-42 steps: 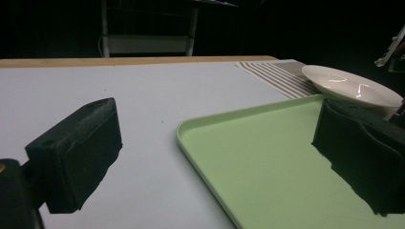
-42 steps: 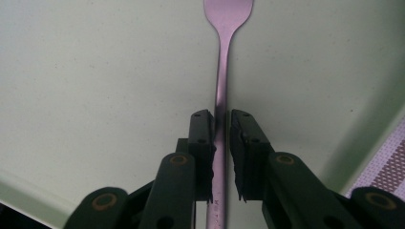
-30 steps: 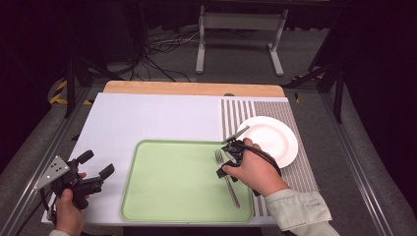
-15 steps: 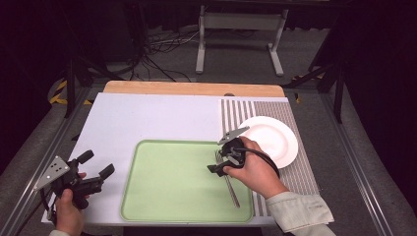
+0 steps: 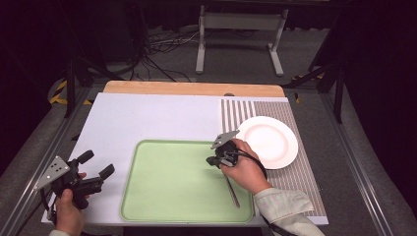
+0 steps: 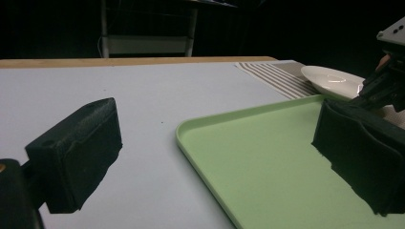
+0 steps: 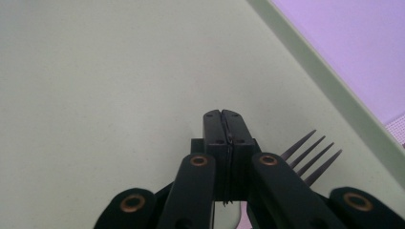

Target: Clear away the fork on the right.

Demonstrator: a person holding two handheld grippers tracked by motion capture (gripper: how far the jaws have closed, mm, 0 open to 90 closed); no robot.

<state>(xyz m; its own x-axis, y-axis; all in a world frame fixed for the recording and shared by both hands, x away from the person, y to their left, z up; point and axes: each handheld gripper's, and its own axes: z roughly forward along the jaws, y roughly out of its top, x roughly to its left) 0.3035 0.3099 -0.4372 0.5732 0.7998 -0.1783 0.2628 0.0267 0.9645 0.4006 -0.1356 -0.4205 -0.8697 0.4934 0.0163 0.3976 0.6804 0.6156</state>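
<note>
Fork (image 5: 231, 188) lies on the green tray (image 5: 162, 196), near its right edge, tines (image 7: 313, 155) just beside your right gripper (image 5: 214, 161). That gripper's jaws are pressed together w/ nothing between them, tips low over the tray. Your left gripper (image 5: 96, 163) hangs off the tray's left side over the white mat (image 5: 147, 115), jaws spread wide, empty. White plate (image 5: 270, 141) sits on the striped mat (image 5: 295, 182) at right.

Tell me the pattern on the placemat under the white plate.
Thin grey and white stripes on the placemat under the plate, clearest in the high view.
</note>
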